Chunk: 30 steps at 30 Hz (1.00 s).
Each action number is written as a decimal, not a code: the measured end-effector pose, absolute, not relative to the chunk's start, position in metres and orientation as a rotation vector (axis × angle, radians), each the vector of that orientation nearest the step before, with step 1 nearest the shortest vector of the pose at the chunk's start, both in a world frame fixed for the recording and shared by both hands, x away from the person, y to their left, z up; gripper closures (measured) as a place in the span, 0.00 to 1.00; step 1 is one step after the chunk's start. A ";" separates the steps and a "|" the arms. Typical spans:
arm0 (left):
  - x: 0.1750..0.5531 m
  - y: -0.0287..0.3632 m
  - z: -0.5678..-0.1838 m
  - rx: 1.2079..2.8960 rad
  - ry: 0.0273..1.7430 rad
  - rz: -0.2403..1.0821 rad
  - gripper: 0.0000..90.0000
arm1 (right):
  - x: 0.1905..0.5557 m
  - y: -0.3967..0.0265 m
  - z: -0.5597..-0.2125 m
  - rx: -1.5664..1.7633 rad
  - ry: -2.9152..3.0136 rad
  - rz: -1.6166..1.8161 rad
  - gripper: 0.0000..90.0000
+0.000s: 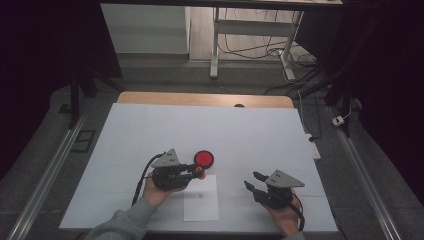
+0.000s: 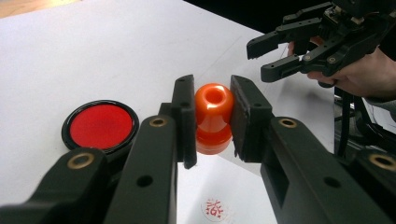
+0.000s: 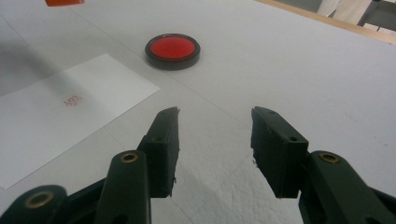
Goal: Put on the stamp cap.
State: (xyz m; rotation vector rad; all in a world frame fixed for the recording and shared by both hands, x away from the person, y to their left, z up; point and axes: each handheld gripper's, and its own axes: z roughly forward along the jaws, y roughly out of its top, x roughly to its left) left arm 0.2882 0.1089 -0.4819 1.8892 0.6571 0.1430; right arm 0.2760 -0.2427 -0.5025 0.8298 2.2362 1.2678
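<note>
Fingers of the left gripper (image 2: 212,121) are clamping an orange stamp (image 2: 213,116), holding it above the sheet (image 1: 201,198) lying on the worktop (image 1: 150,130), close to the red ink pad (image 1: 204,158). A red imprint (image 3: 71,101) is showing on the sheet. The right gripper (image 3: 215,140) is hovering apart at the right, fingers partly spread and gripping nothing.
</note>
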 end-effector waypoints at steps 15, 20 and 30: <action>0.299 0.120 -0.478 1.898 0.692 0.195 0.80 | 0.275 -0.254 -0.504 0.846 2.225 1.252 0.57; 0.309 0.127 -0.477 1.905 0.727 0.237 0.80 | 0.275 -0.259 -0.504 0.859 2.217 1.250 0.57; 0.329 0.138 -0.475 1.901 0.789 0.265 0.80 | 0.274 -0.266 -0.504 0.871 2.211 1.253 0.57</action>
